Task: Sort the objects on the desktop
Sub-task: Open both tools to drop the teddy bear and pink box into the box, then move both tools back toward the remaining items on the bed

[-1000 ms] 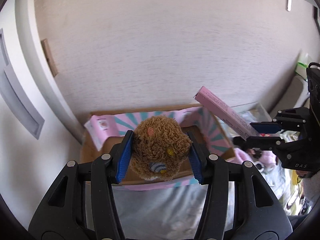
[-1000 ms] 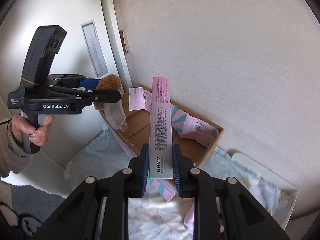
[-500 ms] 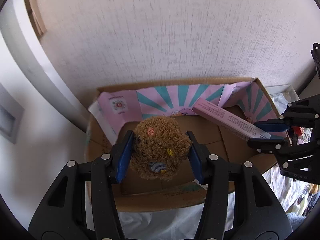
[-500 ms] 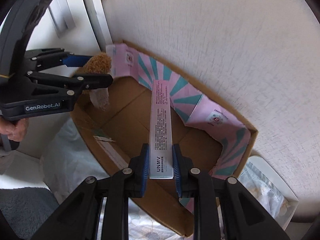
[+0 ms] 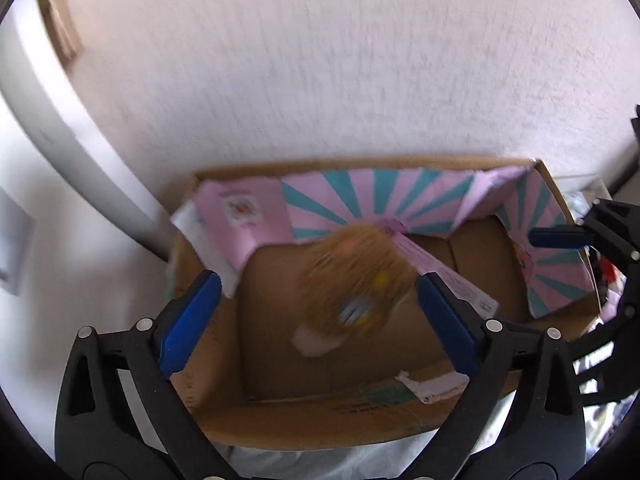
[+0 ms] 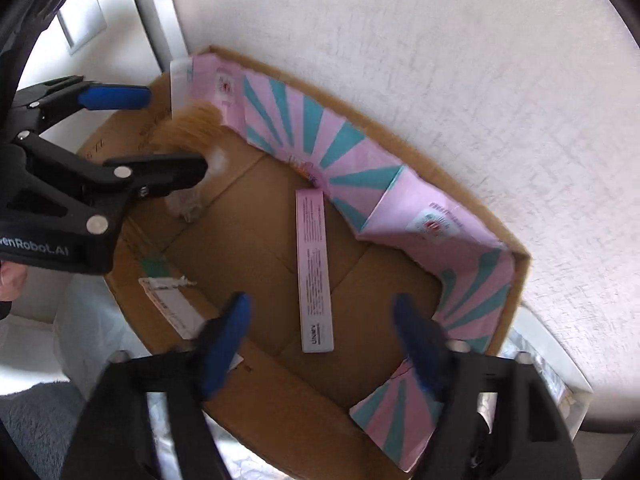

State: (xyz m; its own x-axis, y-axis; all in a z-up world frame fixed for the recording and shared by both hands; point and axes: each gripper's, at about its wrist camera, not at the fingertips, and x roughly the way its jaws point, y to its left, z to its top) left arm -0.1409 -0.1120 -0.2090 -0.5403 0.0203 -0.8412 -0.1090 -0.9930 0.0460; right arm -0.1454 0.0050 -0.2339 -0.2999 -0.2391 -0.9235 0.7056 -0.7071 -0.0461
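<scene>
Plush (image 5: 356, 280) and pink carton (image 6: 314, 268) are both going into the cardboard box (image 5: 320, 412) against the wall. I see the plush blurred between my left tongs (image 5: 316, 312), clear of both blue pads, so it looks to be dropping toward the box floor at about 10 o'clock in the right view. The carton lies flat on the floor near the middle, its far end touching the pink-and-teal liner (image 6: 304, 120) at 12 o'clock. My right tongs (image 6: 320, 340) have just been opening and stand wide with the carton's near end between them but untouched; the left pair have just been opening too and gape wide. I judge the release step is under way. Next I should lift both tongs out over the rim without snagging the liner, then find the next item.
</scene>
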